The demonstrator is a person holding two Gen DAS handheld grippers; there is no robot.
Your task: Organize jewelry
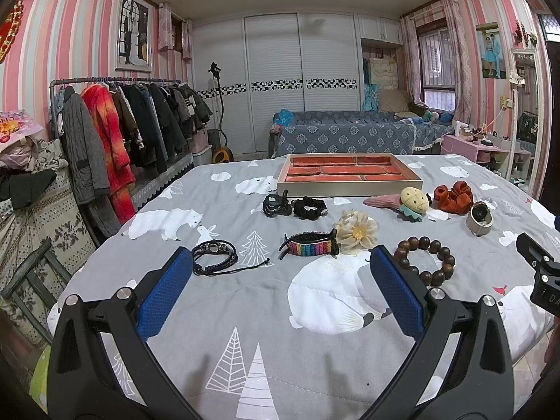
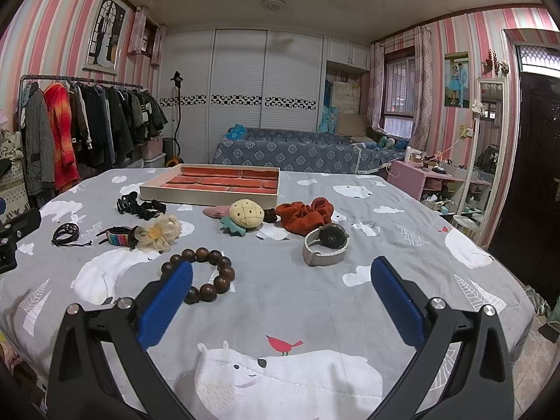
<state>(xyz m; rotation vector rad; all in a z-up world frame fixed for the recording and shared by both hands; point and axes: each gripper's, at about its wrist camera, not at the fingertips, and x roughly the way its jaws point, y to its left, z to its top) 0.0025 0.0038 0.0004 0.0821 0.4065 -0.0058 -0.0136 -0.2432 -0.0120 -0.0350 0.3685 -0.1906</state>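
A tray (image 1: pixel 346 189) with red compartments lies at the far middle of the grey bear-print cover; it also shows in the right wrist view (image 2: pixel 168 190). In front of it lie a black cord bracelet (image 1: pixel 213 257) (image 2: pixel 66 232), a rainbow clip (image 1: pixel 309 246) (image 2: pixel 117 238), a cream flower (image 1: pixel 357 231) (image 2: pixel 157 232), a wooden bead bracelet (image 1: pixel 425 259) (image 2: pixel 206 273), a watch (image 1: pixel 479 218) (image 2: pixel 325 245), black hair ties (image 1: pixel 309 208) (image 2: pixel 140 206), an orange scrunchie (image 1: pixel 453 197) (image 2: pixel 304 215) and a plush clip (image 1: pixel 413 203) (image 2: pixel 245 215). My left gripper (image 1: pixel 281 273) is open and empty. My right gripper (image 2: pixel 281 278) is open and empty, its left pad (image 2: pixel 164 301) over the beads.
A clothes rack (image 1: pixel 122 129) stands left of the bed. A sofa (image 1: pixel 350 133) and white wardrobe are behind. A pink shelf (image 2: pixel 437 182), a mirror and a dark door (image 2: pixel 525 168) are at the right. The right gripper's body shows at the left wrist view's right edge (image 1: pixel 539 269).
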